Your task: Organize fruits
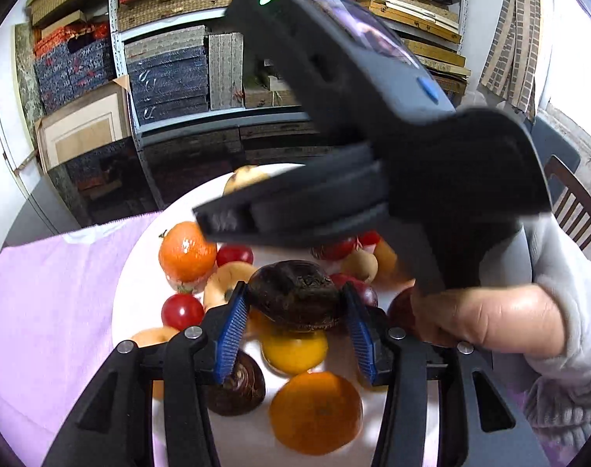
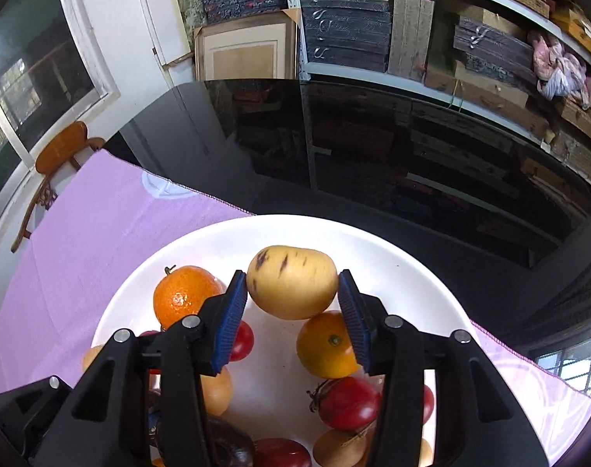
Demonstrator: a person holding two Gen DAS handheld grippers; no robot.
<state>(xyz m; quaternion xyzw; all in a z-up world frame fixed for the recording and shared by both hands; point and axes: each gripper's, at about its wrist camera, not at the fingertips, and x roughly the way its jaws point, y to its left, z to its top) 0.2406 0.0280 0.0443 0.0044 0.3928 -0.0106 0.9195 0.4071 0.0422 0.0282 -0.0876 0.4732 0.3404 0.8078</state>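
Note:
A white plate [image 1: 135,272] holds several fruits: oranges, red tomatoes, pale round fruits and dark brown ones. My left gripper [image 1: 295,303] is shut on a dark brown wrinkled fruit [image 1: 297,292] and holds it above the plate. My right gripper [image 2: 291,292] is shut on a pale yellow fruit with purple streaks [image 2: 291,282] over the far part of the plate [image 2: 412,272]. The right gripper's black body [image 1: 373,148] crosses the left wrist view above the fruits, with the hand [image 1: 490,319] on it.
The plate sits on a pink cloth [image 1: 50,303] over a glossy black table [image 2: 373,155]. Shelves with stacked boxes [image 1: 170,78] stand behind. A wooden chair [image 2: 58,155] stands at the far left, another chair [image 1: 579,202] at the right.

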